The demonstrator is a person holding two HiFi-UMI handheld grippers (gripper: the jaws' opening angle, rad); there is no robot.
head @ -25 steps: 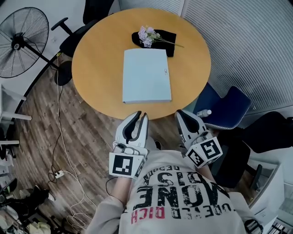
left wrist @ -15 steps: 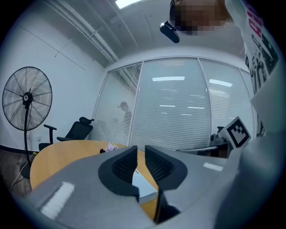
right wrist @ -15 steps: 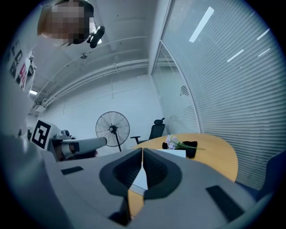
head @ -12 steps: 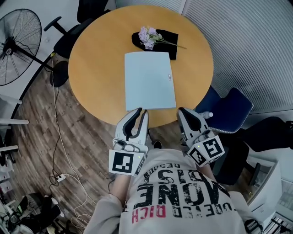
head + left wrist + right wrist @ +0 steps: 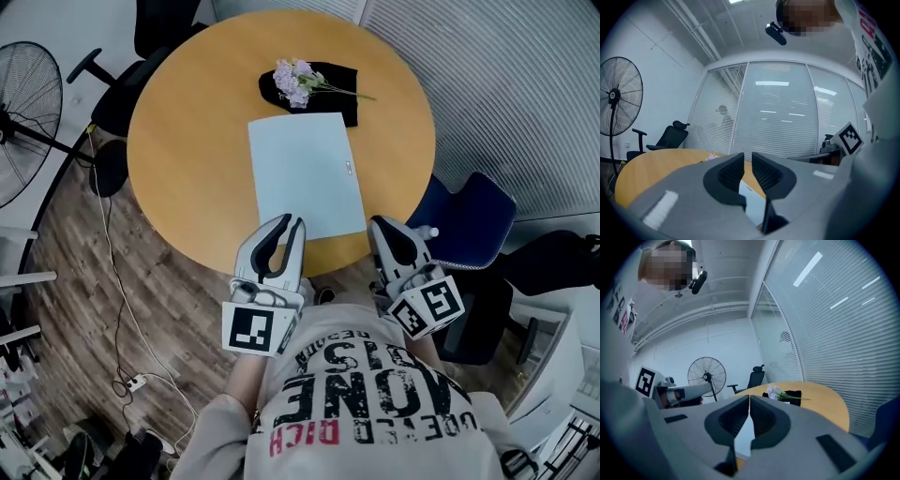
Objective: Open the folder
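Tongs empty, we hover at the table's [image 5: 178, 187] near edge: left gripper [image 5: 287, 222] slightly spread, right gripper [image 5: 379, 226] pressed together; folder [image 5: 307, 173] unopened.

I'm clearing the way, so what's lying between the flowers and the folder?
Only the black cloth under the flowers; it reaches the folder's far edge. The head view shows it.
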